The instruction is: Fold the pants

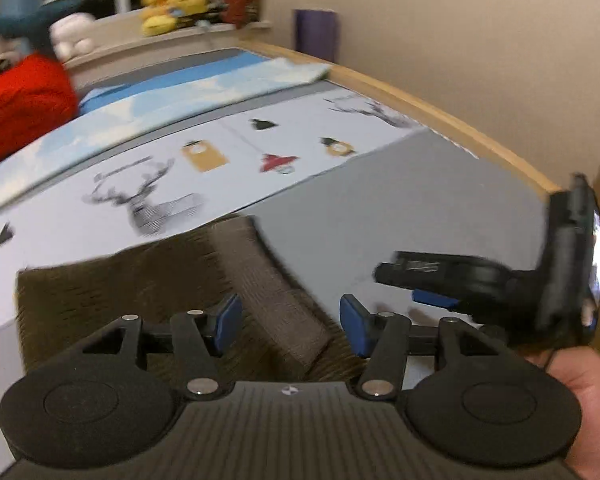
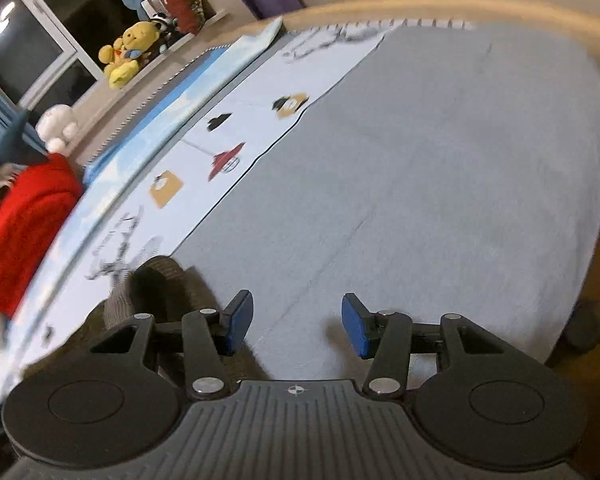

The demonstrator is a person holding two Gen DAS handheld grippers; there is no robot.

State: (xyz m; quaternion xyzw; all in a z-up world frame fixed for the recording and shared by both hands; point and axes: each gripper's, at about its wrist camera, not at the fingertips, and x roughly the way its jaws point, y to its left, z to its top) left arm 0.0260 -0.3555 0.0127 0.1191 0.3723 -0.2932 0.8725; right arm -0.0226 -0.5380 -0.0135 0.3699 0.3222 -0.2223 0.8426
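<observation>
The dark olive-brown pants lie folded on the bed, just ahead of my left gripper. Its blue pads are apart and hold nothing; the waistband strip runs between them. My right gripper shows in the left wrist view at the right, over the grey sheet. In the right wrist view my right gripper is open and empty above the grey sheet. An edge of the pants lies to its left.
A white printed cloth with deer and small figures lies beyond the pants. A light blue blanket and a red cushion lie farther back. Stuffed toys sit on the ledge. A wooden bed rim borders the wall.
</observation>
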